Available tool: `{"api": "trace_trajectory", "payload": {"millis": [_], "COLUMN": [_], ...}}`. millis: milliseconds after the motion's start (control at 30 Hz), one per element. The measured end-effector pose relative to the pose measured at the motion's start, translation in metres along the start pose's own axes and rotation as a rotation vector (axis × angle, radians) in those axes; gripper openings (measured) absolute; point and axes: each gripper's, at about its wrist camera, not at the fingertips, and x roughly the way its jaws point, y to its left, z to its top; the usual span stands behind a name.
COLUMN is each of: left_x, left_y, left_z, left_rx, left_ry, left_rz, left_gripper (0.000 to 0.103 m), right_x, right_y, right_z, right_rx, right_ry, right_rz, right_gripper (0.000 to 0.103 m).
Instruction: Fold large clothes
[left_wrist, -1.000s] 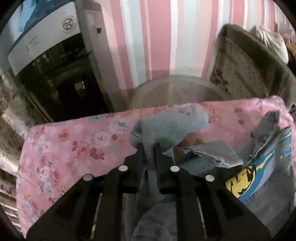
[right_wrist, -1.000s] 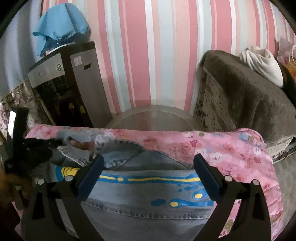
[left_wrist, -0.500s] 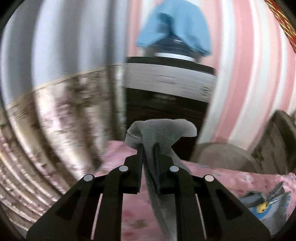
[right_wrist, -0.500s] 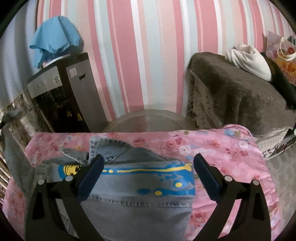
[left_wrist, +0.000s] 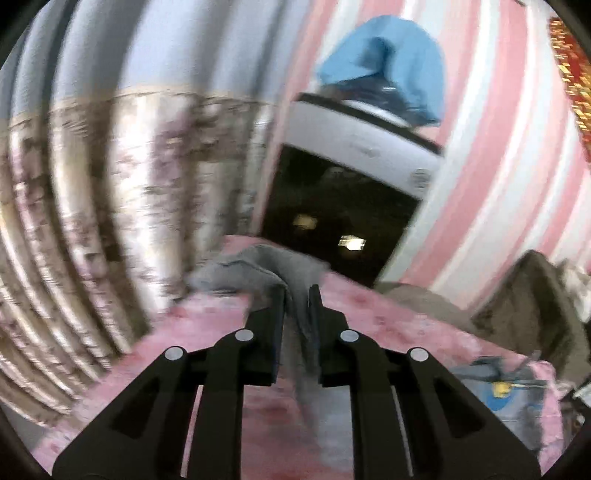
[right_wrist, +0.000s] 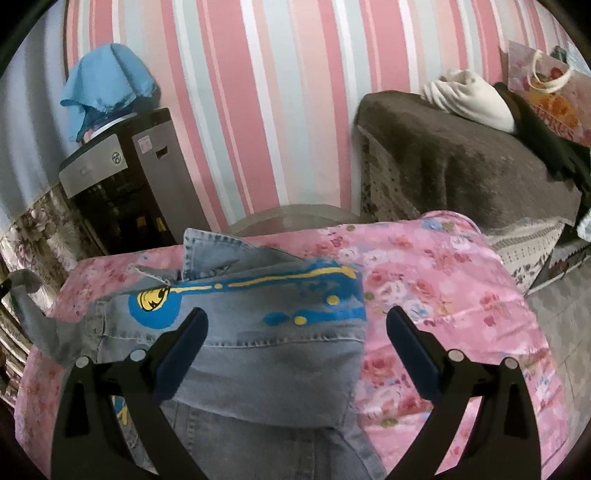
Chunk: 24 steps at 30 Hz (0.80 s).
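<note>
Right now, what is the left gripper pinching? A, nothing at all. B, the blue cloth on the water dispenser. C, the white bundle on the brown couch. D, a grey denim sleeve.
D: in the left wrist view the left gripper is closed on a strip of grey denim sleeve that runs up between its fingers and flops over the tips above the pink floral cover.

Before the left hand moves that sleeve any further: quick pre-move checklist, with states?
1. left gripper shut on the denim sleeve: ok.
2. Sleeve lifted off the pink floral cover: ok, its end hangs in the air.
3. right gripper free: ok, open above the denim jacket, touching nothing.
4. Jacket body flat: not ok, the collar stands up.
5. Sleeve free of twist: cannot tell, left view blurred.
</note>
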Motion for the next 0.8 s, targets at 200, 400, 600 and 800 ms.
{"api": "trace_trajectory", "payload": {"millis": [200,400,600,800], "left_x": [-0.041,-0.051,-0.044,-0.001], "left_y": [-0.166,-0.184,-0.106,-0.007], "left_z": [-0.061,-0.115,-0.091,-0.037], "left_rx": [0.267,0.370,0.242,0.106], "left_ry": [0.086,0.118,0.070,0.027], "left_rz": [-0.503,-0.478,-0.267,-0.005], "left_gripper": [0.049,0.100,0.100,0.100], "right_x": [-0.009,-0.008,-0.002,0.005], "right_y": [-0.012,-0.024,-0.019,-0.011], "right_z": [-0.003,-0.013,-0.019,-0.022], "right_rx": [0.024,0.028,0.028,0.014], "right_ry": [-0.009,0.017,0.029,0.040], "right_rz": [-0.008,-0.012,0.010,0.010], "right_gripper": [0.097,0.097,0.097,0.097]}}
